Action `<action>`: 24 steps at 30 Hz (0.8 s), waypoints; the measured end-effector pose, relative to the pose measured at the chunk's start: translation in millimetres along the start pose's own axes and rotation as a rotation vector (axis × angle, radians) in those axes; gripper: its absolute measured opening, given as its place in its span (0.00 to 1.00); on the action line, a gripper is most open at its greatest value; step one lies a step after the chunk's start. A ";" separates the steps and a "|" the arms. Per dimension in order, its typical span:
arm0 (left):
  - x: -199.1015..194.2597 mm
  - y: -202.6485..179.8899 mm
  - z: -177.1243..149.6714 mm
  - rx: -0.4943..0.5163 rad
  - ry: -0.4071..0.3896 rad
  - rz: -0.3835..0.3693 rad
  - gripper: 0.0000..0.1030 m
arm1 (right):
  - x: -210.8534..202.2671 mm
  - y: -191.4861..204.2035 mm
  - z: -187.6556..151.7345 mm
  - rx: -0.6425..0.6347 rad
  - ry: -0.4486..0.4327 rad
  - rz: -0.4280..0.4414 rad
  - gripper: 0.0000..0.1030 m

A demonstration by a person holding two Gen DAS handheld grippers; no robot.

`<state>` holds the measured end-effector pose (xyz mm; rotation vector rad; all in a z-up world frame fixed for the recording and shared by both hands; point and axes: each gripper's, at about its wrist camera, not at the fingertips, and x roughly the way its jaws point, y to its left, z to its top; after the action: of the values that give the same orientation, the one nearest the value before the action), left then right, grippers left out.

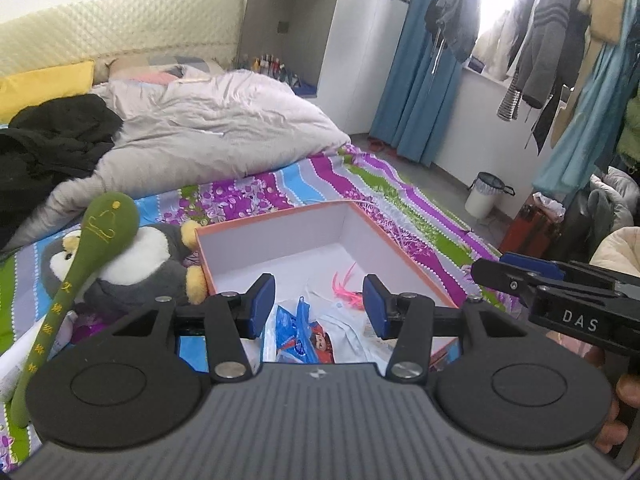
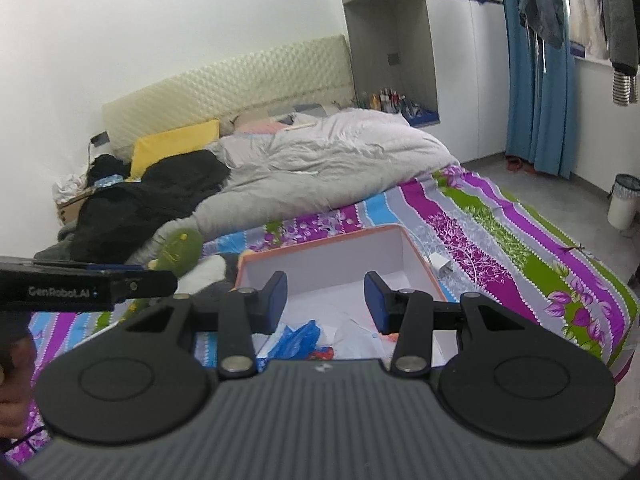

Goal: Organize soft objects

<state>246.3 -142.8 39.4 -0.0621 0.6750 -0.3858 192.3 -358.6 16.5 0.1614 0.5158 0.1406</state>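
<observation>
Left claw (image 1: pixel 319 307) hides box (image 1: pixel 280 224) contents partly

Plush penguin (image 1: pixel 132 268) left of the box (image 1: pixel 280 248) (packets (image 1: pixel 304 332) inside), on the bedsheet (image 1: pixel 400 200).

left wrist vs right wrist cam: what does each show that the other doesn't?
Left wrist only: the whole penguin plush with the green plush spoon across it, and a rack of hanging coats.

Right wrist only: a white charger on the sheet beside the box, and a cardboard carton by the headboard.

Both: the orange-rimmed box holding blue packets, the grey duvet, and both grippers open, holding nothing: left gripper, right gripper.
</observation>
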 end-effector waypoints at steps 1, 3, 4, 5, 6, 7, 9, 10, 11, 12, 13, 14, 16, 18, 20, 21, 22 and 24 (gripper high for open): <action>-7.5 -1.5 -2.4 0.003 -0.009 0.004 0.53 | -5.0 2.1 -1.7 -0.001 -0.005 0.002 0.44; -21.0 -3.6 -7.2 0.005 -0.024 0.012 0.53 | -13.1 5.9 -5.6 -0.004 -0.013 0.007 0.44; -27.1 -4.8 -9.7 0.007 -0.030 0.014 0.53 | -16.4 8.0 -7.6 -0.007 -0.015 0.009 0.44; -32.3 -6.1 -11.9 0.011 -0.035 0.018 0.53 | -20.1 10.4 -10.2 -0.012 -0.018 0.011 0.44; -37.2 -7.2 -14.7 0.015 -0.040 0.023 0.53 | -22.7 12.7 -13.3 -0.017 -0.020 0.011 0.45; -42.7 -7.4 -17.9 0.014 -0.045 0.026 0.53 | -25.5 14.9 -16.5 -0.021 -0.021 0.012 0.45; -51.2 -6.6 -23.6 0.001 -0.048 0.022 0.53 | -31.8 18.4 -22.4 -0.017 -0.024 0.018 0.45; -55.1 -5.8 -27.1 -0.006 -0.048 0.020 0.53 | -34.2 19.6 -25.2 -0.014 -0.025 0.019 0.45; -57.8 -5.3 -30.4 -0.008 -0.048 0.021 0.53 | -36.7 20.9 -28.4 -0.011 -0.026 0.018 0.45; -61.1 -5.2 -33.7 -0.007 -0.050 0.026 0.53 | -38.9 22.6 -32.1 -0.009 -0.024 0.017 0.45; -64.0 -5.0 -37.2 -0.008 -0.049 0.030 0.53 | -40.2 23.7 -35.3 -0.007 -0.021 0.020 0.44; -65.8 -4.3 -40.1 -0.011 -0.047 0.030 0.53 | -41.5 25.1 -39.0 -0.004 -0.018 0.023 0.44; -69.5 -3.5 -47.5 -0.013 -0.042 0.027 0.53 | -43.3 27.4 -45.5 0.000 -0.013 0.021 0.44; -69.1 -1.3 -53.1 -0.015 -0.038 0.033 0.53 | -45.7 30.2 -52.1 0.000 -0.010 0.016 0.45; -69.6 1.2 -59.9 -0.024 -0.032 0.029 0.53 | -47.6 33.1 -58.8 -0.011 -0.010 0.005 0.45; -69.0 2.2 -63.5 -0.029 -0.027 0.028 0.53 | -48.4 34.4 -61.8 -0.012 -0.010 0.002 0.45; -68.4 2.6 -67.5 -0.034 -0.021 0.030 0.53 | -48.4 34.8 -64.0 -0.007 -0.008 0.003 0.45; -65.8 3.3 -74.3 -0.034 -0.008 0.030 0.53 | -47.8 35.4 -68.7 0.004 0.004 0.004 0.45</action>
<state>154.4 -110.5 20.1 -0.0862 0.6736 -0.3453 113.4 -324.2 -12.9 0.1659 0.5196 0.1443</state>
